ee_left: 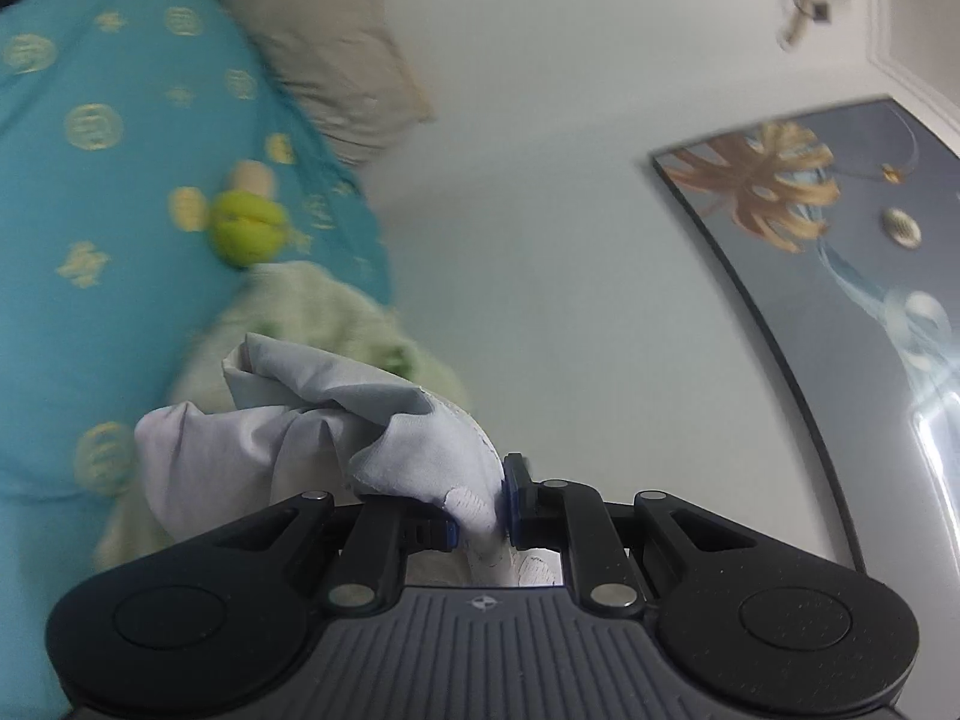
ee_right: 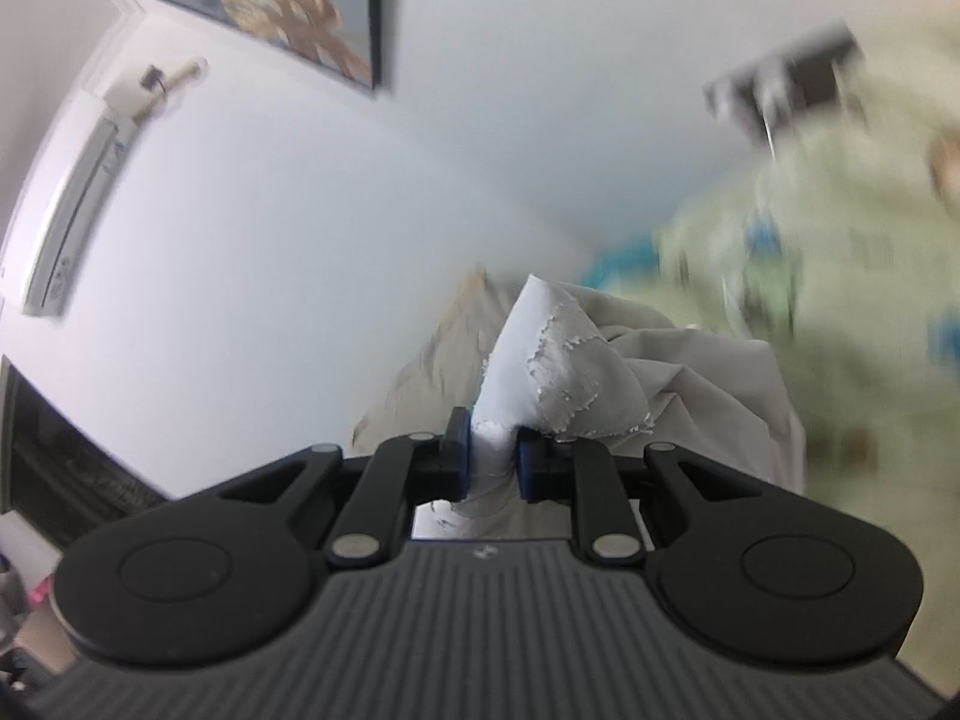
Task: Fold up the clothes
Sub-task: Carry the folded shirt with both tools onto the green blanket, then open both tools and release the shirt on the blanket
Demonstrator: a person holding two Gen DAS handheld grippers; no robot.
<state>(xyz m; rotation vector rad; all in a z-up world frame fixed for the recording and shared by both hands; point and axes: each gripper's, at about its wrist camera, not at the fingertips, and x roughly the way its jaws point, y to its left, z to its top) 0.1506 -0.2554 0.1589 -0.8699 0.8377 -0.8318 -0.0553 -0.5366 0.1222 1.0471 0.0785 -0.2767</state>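
Left tongs [ee_left: 480, 516]: closed tight on a bunch of the gray cloth [ee_left: 288, 420]. The blue pads [ee_left: 510, 495] squeeze the cloth from both sides.
Right tongs [ee_right: 493, 456]: closed tight on the same kind of gray cloth [ee_right: 690, 384]. A white fold of it sticks up between the blue pads [ee_right: 461, 444].
Gray cloth, left wrist view: it is crumpled and held up in the air. It spreads from the tongs toward 10 o'clock. A stitched edge runs along its side near the pads.
Gray cloth, right wrist view: it rises from the tongs toward 12 o'clock and hangs off toward 3 o'clock. A white print on it is cracked and flaking.
Blue blanket [ee_left: 120, 150]: fills the 9 to 11 o'clock part of the left wrist view. It has gold round marks on it.
Green ball [ee_left: 247, 227]: a small yellow-green thing lies on the blue blanket, at 10 o'clock from the tongs. It is too blurry to name for sure.
Green fabric [ee_left: 312, 312]: pale green, just behind the gray cloth.
Pillow [ee_left: 336, 60]: tan, at 11 o'clock, beside the blue blanket.
Picture [ee_left: 828, 228]: a dark frame with a gold flower, on the white wall at 2 o'clock.
Air conditioner [ee_right: 72, 204]: white, on the wall at 9 o'clock in the right wrist view.
Blurry green fabric [ee_right: 840, 276]: fills the 2 to 3 o'clock side of the right wrist view.
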